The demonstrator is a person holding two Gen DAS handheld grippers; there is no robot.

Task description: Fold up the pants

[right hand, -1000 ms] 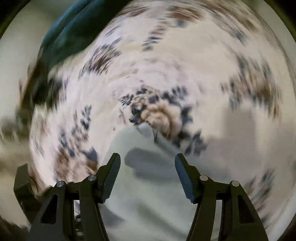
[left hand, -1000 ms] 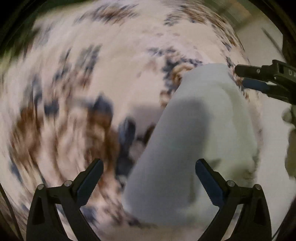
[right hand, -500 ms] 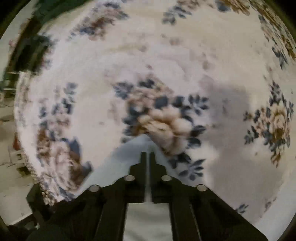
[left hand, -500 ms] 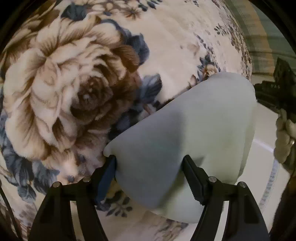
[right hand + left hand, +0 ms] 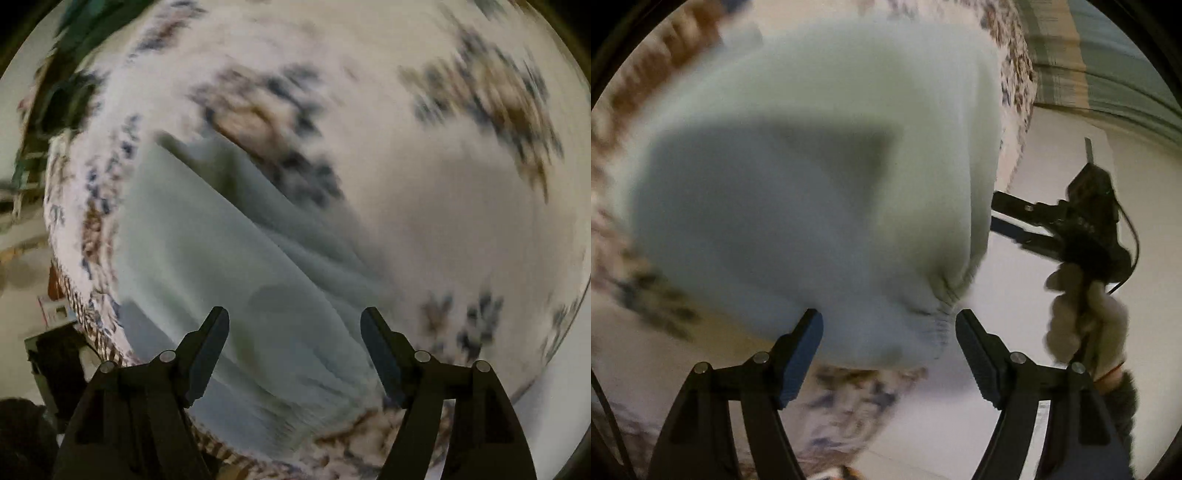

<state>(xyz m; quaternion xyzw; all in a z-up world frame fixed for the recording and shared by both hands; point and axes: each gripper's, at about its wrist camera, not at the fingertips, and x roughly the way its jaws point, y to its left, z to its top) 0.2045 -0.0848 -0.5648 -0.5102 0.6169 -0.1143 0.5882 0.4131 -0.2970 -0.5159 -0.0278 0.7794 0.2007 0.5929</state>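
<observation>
Pale mint-green knit fabric, the pants [image 5: 812, 192], fills most of the left wrist view, lying as a bundle on a floral blanket [image 5: 646, 295] near the blanket's right-hand edge. The left gripper [image 5: 888, 332] is seen with its jaws parted; a ribbed hem of the pants lies between them, but the pads do not appear to press on it, though the left pad is close against the cloth. These jaws have just been opening slightly. Beyond the blanket's edge, the right gripper [image 5: 1001, 214] is shown held by a gloved hand [image 5: 1086, 325], its 2 fingers apart and level with the bundle's side.

In the right wrist view, the pants [image 5: 207, 258] are shown as stacked layers with a long diagonal edge, lying by the left edge of the floral blanket [image 5: 443, 221]. The right gripper [image 5: 295, 343] is released, its jaws having just been opening, with cloth below but not pinched.

The step is judged to be a release after 1 fold; the next move would call for a fresh grasp on an edge or a smoothing pass.

Both views are blurred; the number of layers cannot be counted, and the far end of the pants is hard to make out.
</observation>
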